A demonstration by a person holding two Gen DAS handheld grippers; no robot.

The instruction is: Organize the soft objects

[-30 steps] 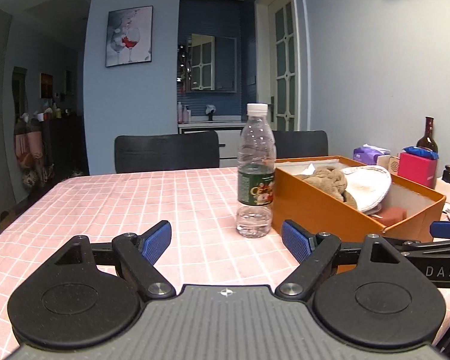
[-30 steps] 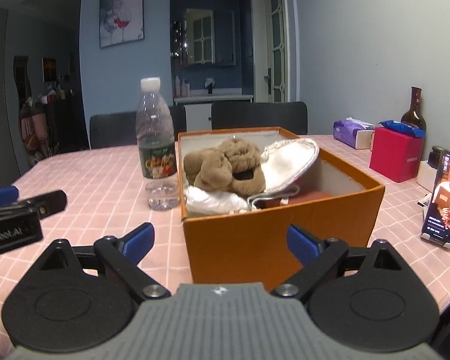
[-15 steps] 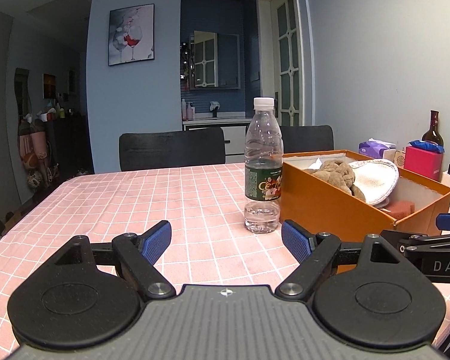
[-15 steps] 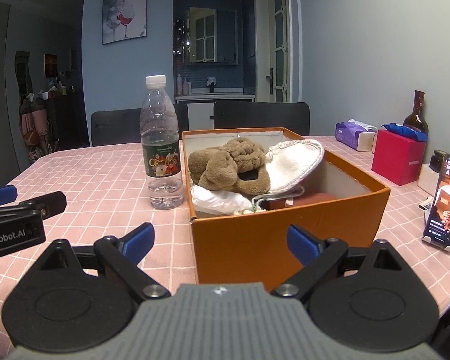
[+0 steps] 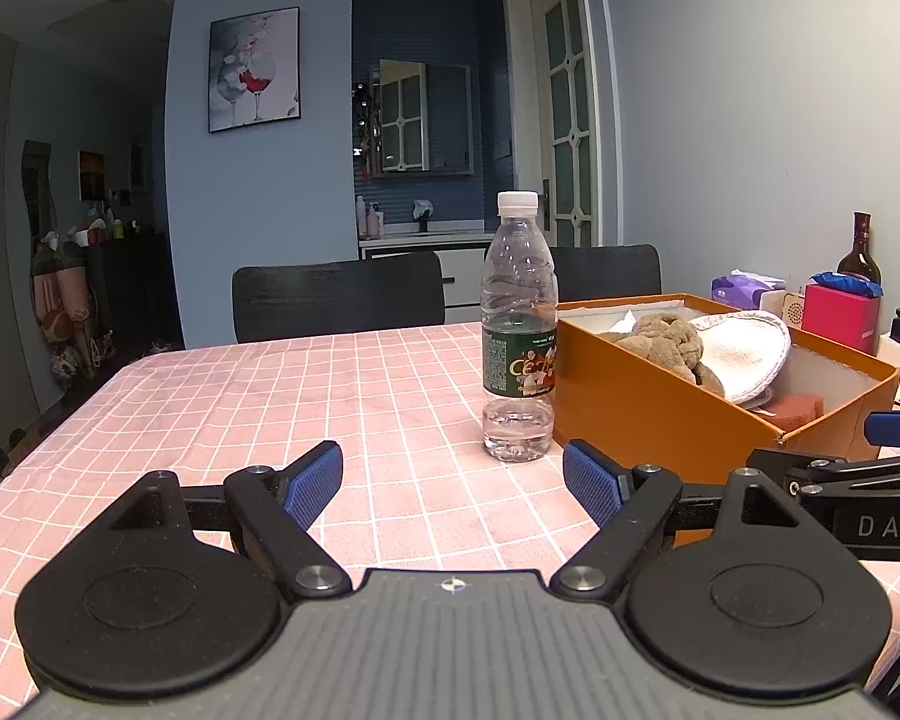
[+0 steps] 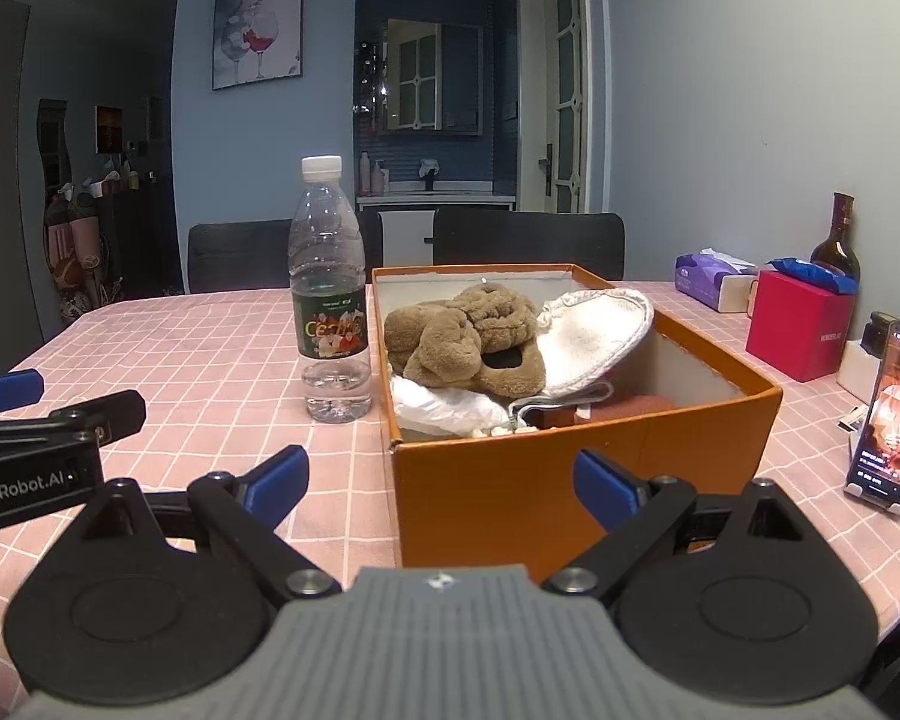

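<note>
An orange box (image 6: 570, 468) stands on the pink checked tablecloth (image 6: 210, 360). Inside lie a brown plush toy (image 6: 468, 342), a white fluffy slipper (image 6: 594, 336), white crumpled cloth (image 6: 444, 408) and a reddish item (image 6: 642, 408). The box also shows in the left wrist view (image 5: 660, 414), with the plush (image 5: 666, 342) and slipper (image 5: 744, 354). My right gripper (image 6: 441, 486) is open and empty, just in front of the box. My left gripper (image 5: 450, 480) is open and empty, left of the box.
A clear water bottle (image 6: 330, 294) stands against the box's left side. A red box (image 6: 798, 324), tissue pack (image 6: 708, 276), dark bottle (image 6: 837, 240) and a propped phone (image 6: 888, 420) sit at the right. Two black chairs (image 5: 342, 294) stand behind the table.
Both grippers have drawn back and risen slightly from the box and bottle. Both stay open and empty. The box contents have not moved.
</note>
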